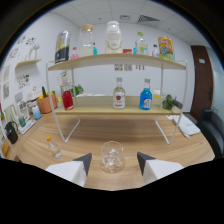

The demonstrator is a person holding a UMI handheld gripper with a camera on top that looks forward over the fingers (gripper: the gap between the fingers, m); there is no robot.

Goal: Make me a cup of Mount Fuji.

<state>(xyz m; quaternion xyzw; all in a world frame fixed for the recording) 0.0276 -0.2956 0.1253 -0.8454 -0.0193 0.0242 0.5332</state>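
The gripper [112,159] is seen with its two fingers spread apart, and a clear glass [112,156] holding ice is stood on the wooden table [95,132] between the fingertips, with a gap visible at either side, so nothing is clamped. A small bottle with an orange cap [53,148] is laid tilted on the table off to the left of the glass. Beyond the glass, a two-tier white-framed shelf [117,60] is set on the table. On its lower board, a red bottle [67,98], a clear bottle with a red label [119,94] and a blue bottle [145,95] are stood upright, well apart. On the upper board, several taller bottles and a yellow packet [165,48] are lined up. An orange pot [45,104] is placed left of the shelf, against a white wall.
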